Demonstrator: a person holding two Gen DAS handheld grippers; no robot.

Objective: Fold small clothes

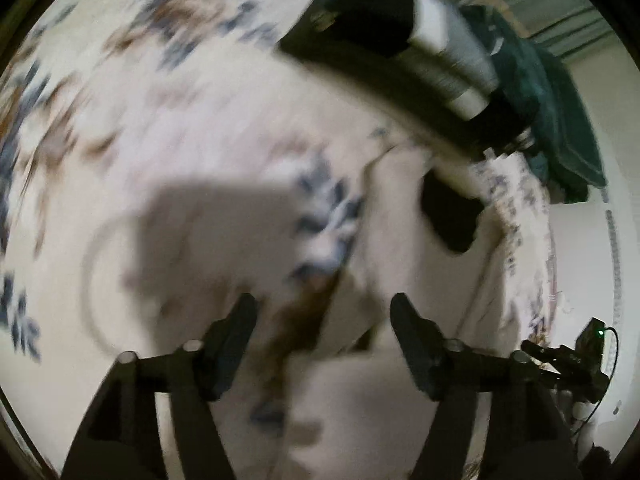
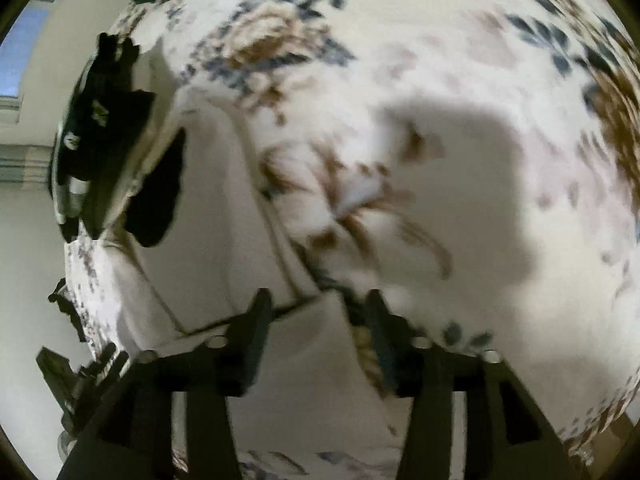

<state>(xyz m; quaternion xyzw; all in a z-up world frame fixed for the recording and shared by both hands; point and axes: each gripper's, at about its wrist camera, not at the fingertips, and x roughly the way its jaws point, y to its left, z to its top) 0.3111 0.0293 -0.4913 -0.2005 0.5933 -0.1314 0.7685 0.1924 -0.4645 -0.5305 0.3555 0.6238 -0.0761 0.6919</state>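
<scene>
Pale cream cloth garment point(image 2: 208, 240) lies flat on the floral-print bedsheet point(image 2: 460, 60); judged light, limp, best taken at a hemmed corner. Left gripper point(image 1: 324, 316) and right gripper point(image 2: 316, 312) both spread wide, empty, above it.

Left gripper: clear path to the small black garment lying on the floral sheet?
Probably yes. The left gripper is open over the floral sheet, and the small black garment lies ahead to its right with only bare sheet between. Motion blur hides finer detail.
</scene>
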